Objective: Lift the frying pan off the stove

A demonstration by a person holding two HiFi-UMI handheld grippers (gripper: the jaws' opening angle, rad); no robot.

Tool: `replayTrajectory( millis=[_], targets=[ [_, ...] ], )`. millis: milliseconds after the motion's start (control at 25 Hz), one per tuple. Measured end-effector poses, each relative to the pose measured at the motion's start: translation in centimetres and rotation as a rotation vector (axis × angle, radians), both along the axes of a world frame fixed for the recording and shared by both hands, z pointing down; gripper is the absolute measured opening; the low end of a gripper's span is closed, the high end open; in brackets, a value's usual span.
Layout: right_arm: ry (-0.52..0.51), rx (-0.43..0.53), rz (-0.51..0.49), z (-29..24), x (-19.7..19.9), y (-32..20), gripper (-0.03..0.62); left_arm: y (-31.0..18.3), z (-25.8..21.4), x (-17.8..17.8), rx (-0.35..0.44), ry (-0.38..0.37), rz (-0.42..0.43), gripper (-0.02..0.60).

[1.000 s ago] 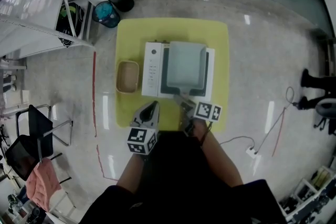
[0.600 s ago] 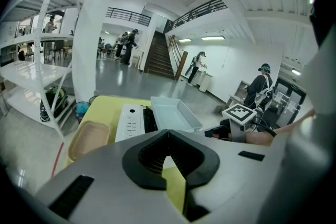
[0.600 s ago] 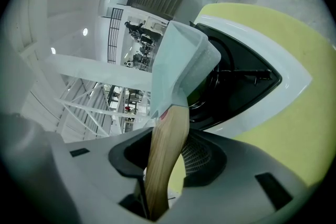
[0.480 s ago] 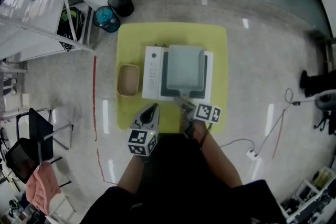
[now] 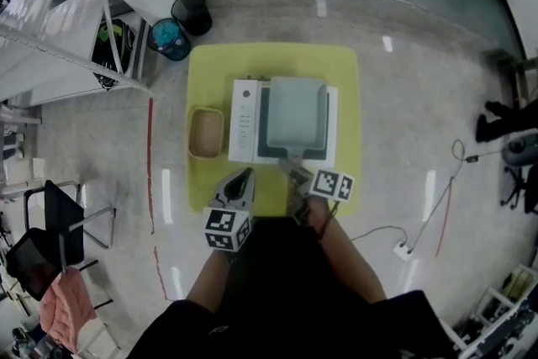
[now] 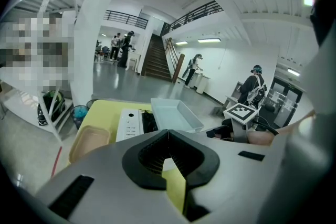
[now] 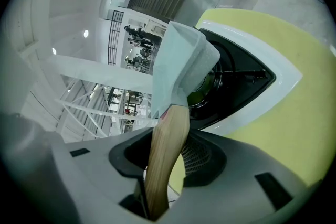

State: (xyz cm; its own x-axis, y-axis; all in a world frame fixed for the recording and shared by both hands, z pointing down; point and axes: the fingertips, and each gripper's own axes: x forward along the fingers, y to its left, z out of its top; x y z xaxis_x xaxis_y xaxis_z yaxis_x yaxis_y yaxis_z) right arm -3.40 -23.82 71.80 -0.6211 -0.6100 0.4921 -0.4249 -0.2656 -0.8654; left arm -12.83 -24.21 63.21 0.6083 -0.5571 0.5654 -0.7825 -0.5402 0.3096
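Observation:
A pale blue-grey square frying pan (image 5: 296,113) sits over the burner of a white stove (image 5: 245,120) on a yellow table (image 5: 340,71). Its wooden handle (image 5: 292,167) points toward me. My right gripper (image 5: 297,176) is shut on that handle. In the right gripper view the handle (image 7: 167,149) runs between the pads and the pan (image 7: 181,68) stands edge-on over the black burner (image 7: 233,81). My left gripper (image 5: 243,176) hovers over the table's front edge, left of the handle, shut and empty (image 6: 168,134). From there the pan (image 6: 176,114) and stove (image 6: 130,123) lie ahead.
A tan tray (image 5: 206,132) lies on the table left of the stove. Two round bins (image 5: 191,13) (image 5: 170,38) stand on the floor beyond the table's far left corner, next to a white rack (image 5: 76,38). A chair (image 5: 59,223) is at the left.
The head view has shifted slightly; the pan, the stove and both grippers keep the same places relative to each other.

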Motion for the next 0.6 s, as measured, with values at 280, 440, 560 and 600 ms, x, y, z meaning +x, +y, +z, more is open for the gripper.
replayTrajectory(
  millis=[280, 440, 560, 600],
  targets=[
    [0.023, 0.058, 0.028, -2.7, -0.2, -0.4, 0.152, -0.3, -1.5, 0.2, 0.042, 0.032, 0.029, 0.043],
    [0.047, 0.086, 0.041, -4.7, 0.2, 0.1, 0.152, 0.2, -2.5, 0.5, 0.065, 0.056, 0.056, 0.044],
    [0.060, 0.111, 0.049, -6.1, 0.6, 0.8, 0.152, 0.8, -3.0, 0.8, 0.077, 0.068, 0.078, 0.043],
    [0.064, 0.116, 0.050, -6.5, 0.8, 1.0, 0.152, 0.9, -3.2, 0.8, 0.081, 0.072, 0.081, 0.044]
  ],
)
